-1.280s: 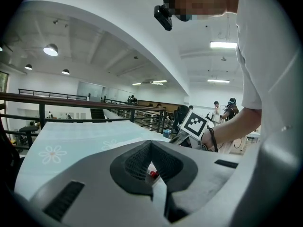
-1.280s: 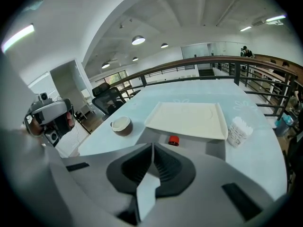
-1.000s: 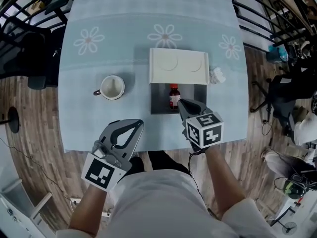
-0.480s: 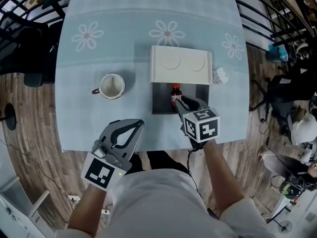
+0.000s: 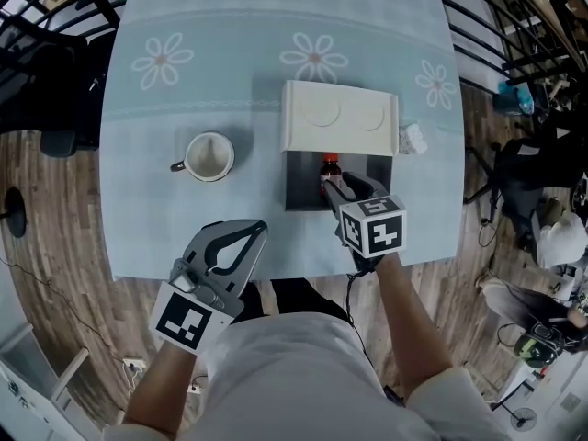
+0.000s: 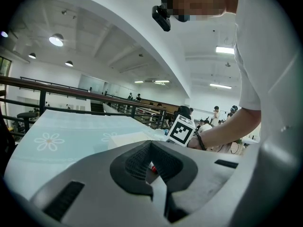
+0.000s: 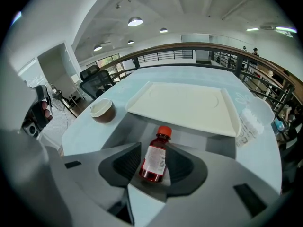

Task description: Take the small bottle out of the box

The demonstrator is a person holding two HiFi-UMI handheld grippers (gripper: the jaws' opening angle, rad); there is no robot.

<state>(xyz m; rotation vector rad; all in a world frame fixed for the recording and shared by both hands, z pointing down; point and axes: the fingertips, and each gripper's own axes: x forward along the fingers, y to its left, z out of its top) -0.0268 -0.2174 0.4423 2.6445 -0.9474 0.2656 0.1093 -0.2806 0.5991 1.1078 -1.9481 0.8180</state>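
Right gripper point(image 5: 336, 187) is dipping into the box point(image 5: 301, 189), its jaws just opening and not yet gripping the bottle point(image 7: 154, 162) lying between them, lining up the grab, while the left gripper point(image 5: 250, 231) is idling clenched, empty.

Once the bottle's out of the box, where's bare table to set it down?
Bare table lies between the mug and the box, along the near edge in front of the mug, and across the far side beyond the open lid. Crowded: the strip right of the box, narrow, with a crumpled wrapper by the lid's corner.
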